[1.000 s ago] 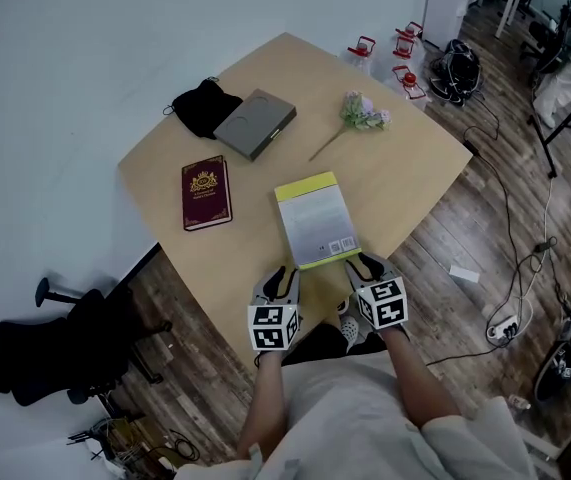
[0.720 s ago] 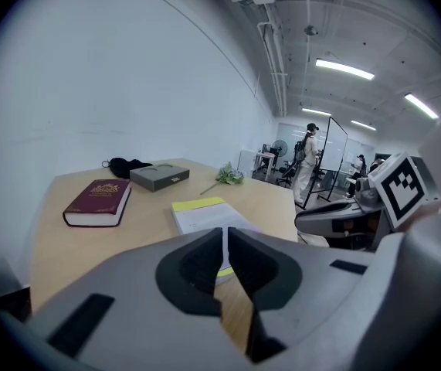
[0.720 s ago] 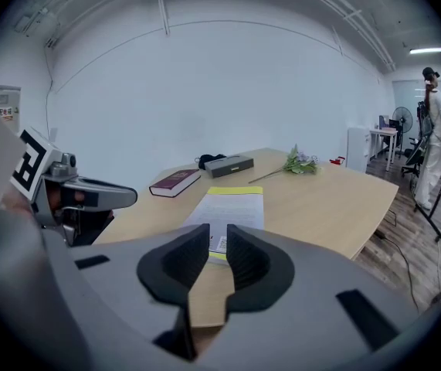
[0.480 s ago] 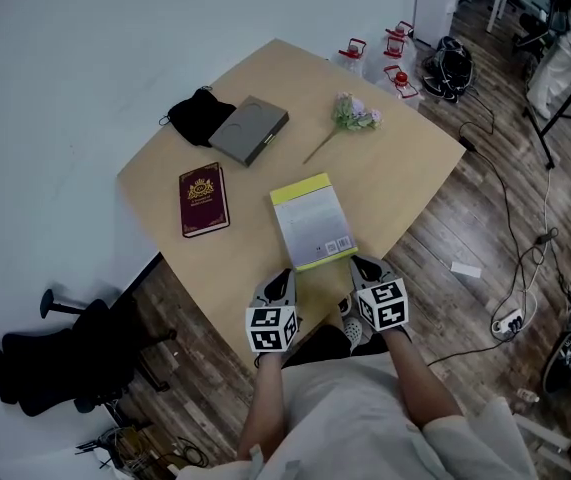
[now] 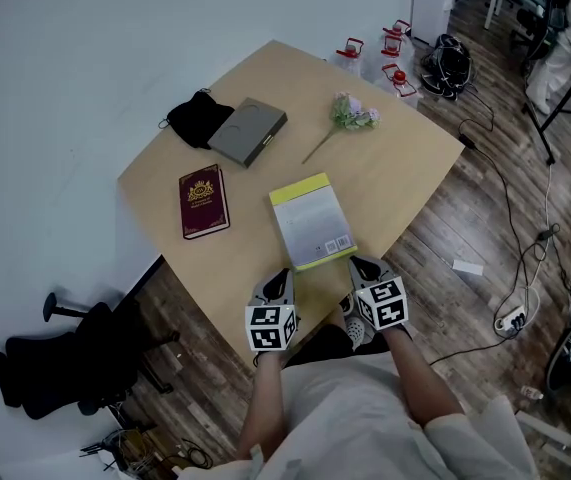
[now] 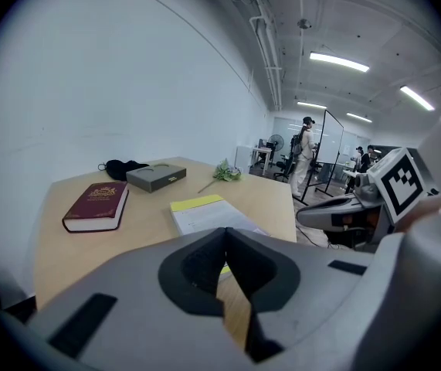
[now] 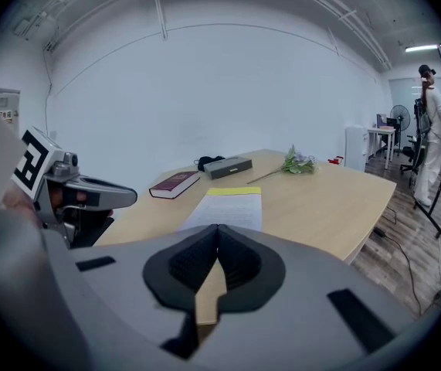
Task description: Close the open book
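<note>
- Head view: book [image 5: 312,220] lies flat on table [image 5: 395,173] near its front edge, yellow strip at the far end.
- left gripper [image 5: 283,276] just beside book's near-left corner, jaws pressed together, empty.
- right gripper [image 5: 363,264] just beside near-right corner, jaws just closed, nothing between.
- maroon book [image 5: 204,200], grey box [image 5: 249,129], black pouch [image 5: 193,118], flowers [image 5: 353,115] farther back.

Open-plan office or lab workspace: a pale wooden surface [image 5: 415,158] on plank flooring [image 5: 445,238], a black swivel chair [image 5: 55,368], loose cables [image 5: 549,198], strip lights [image 6: 340,62], exposed ceiling pipes [image 6: 270,45] and a glass partition [image 6: 332,153].
</note>
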A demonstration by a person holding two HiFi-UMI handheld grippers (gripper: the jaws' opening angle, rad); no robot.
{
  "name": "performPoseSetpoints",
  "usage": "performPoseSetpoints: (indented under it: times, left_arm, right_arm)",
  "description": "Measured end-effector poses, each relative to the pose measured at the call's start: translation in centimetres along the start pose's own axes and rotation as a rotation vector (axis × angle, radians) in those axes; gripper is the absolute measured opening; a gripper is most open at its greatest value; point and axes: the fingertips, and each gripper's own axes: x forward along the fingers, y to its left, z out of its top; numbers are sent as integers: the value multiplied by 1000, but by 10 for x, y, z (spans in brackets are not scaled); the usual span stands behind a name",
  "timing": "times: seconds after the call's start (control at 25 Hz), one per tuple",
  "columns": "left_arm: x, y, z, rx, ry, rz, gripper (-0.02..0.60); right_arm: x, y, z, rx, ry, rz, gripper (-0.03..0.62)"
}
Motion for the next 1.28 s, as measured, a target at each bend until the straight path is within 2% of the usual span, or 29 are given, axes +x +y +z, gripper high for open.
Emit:
performPoseSetpoints:
  times: [0.68, 0.92, 1.28]
  left_arm:
    - [8, -9, -7, 10, 23, -27, 23]
    - [11, -13, -11, 35, 37, -40, 23]
    - [11, -10, -7, 54, 36, -30, 23]
  right_arm:
    - [-4, -9, -4, -28, 31, -11, 8]
    - [0, -8, -3, -40, 34, -6, 8]
    - [4, -5, -1, -55, 40, 3, 8]
